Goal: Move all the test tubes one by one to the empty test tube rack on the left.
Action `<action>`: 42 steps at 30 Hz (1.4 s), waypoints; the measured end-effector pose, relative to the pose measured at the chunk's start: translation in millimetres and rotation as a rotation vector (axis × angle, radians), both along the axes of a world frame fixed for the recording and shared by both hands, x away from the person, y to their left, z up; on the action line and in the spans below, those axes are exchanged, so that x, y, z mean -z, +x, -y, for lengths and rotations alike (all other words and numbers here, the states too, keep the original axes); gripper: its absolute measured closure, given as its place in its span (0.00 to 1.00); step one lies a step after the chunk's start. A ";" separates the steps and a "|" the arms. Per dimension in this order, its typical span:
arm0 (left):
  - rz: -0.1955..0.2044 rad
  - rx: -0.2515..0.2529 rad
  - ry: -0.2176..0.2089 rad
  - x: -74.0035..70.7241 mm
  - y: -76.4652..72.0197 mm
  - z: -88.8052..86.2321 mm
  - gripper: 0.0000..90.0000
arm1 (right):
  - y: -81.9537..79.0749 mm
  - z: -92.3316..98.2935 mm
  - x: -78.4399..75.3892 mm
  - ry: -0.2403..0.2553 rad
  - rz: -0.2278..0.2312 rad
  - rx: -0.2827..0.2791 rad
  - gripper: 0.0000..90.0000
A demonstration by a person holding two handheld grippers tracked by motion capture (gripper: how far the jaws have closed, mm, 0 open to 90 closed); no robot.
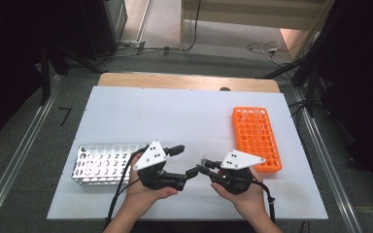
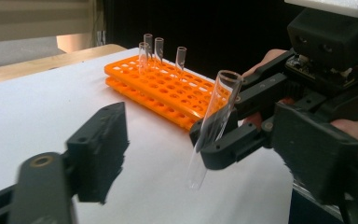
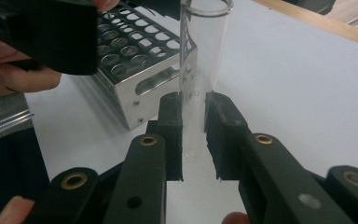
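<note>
Right gripper: held in the right hand at the near edge of the white table; jaws clamped on a clear glass test tube, gripped near its lower part, open mouth uppermost, tilted as seen in the left gripper view; the tube is held above the table surface, between the two racks.
Left gripper: held in the left hand, just beside the right gripper; jaws parted, nothing gripped between them; one jaw is blurred, so the exact gap is uncertain.
Metal test tube rack: perforated, at near left, apparently empty.
Orange test tube rack: at far right; four tubes stood upright at its far end.
</note>
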State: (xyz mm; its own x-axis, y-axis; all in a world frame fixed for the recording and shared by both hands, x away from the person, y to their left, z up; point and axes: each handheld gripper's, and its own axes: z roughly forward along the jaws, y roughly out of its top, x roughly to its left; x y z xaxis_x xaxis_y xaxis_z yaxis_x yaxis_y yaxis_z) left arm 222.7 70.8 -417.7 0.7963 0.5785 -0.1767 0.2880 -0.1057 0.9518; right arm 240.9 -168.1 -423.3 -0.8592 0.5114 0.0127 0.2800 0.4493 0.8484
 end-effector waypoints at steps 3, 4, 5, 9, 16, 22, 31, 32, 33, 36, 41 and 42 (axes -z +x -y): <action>0.001 0.000 0.017 -0.1 -1.8 4.1 0.35 | -1.8 -3.9 1.2 -0.008 0.001 -0.010 0.83; 0.000 0.004 0.016 0.3 -2.2 5.9 0.38 | -2.5 -5.0 1.4 -0.010 0.001 -0.015 0.83; 0.001 0.007 0.023 0.6 -2.4 7.3 0.42 | -4.1 -7.4 1.5 -0.013 0.004 -0.023 0.83; 0.001 0.005 0.039 1.6 -3.6 11.1 0.56 | -7.6 -12.2 1.6 -0.020 0.003 -0.036 0.83; 0.005 0.019 0.041 2.0 -4.4 12.4 0.72 | -11.4 -17.0 0.8 -0.031 0.018 -0.055 0.83; 0.007 0.031 0.043 2.2 -5.1 13.3 0.80 | -11.2 -17.0 0.9 -0.033 0.019 -0.054 0.83; 0.016 0.014 0.055 1.0 -5.9 12.8 0.83 | -10.8 -16.2 0.5 -0.025 0.015 -0.054 0.83; 0.018 0.012 0.055 0.9 -6.0 12.7 0.83 | -11.0 -16.1 0.4 -0.023 0.011 -0.052 0.83; 0.023 0.011 0.056 0.9 -6.0 12.5 0.83 | -11.0 -16.1 0.4 -0.023 0.011 -0.052 0.83; 0.028 0.008 0.061 0.3 -6.2 12.0 0.84 | -11.1 -16.0 0.0 -0.021 0.013 -0.053 0.83; 0.031 0.005 0.056 -0.3 -6.9 11.8 0.84 | -10.8 -15.6 -0.4 -0.018 0.017 -0.054 0.83; 0.033 0.006 0.057 -0.3 -6.8 11.6 0.84 | -10.8 -15.5 -0.4 -0.017 0.016 -0.055 0.83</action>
State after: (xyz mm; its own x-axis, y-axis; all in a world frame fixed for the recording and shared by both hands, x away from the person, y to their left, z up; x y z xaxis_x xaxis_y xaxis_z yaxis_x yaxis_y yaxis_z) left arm 215.8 59.2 -417.4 0.8044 0.5825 -0.1169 0.2557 -0.1618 0.9531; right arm 230.1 -152.7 -422.9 -0.8863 0.4631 -0.0095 0.2406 0.4779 0.8448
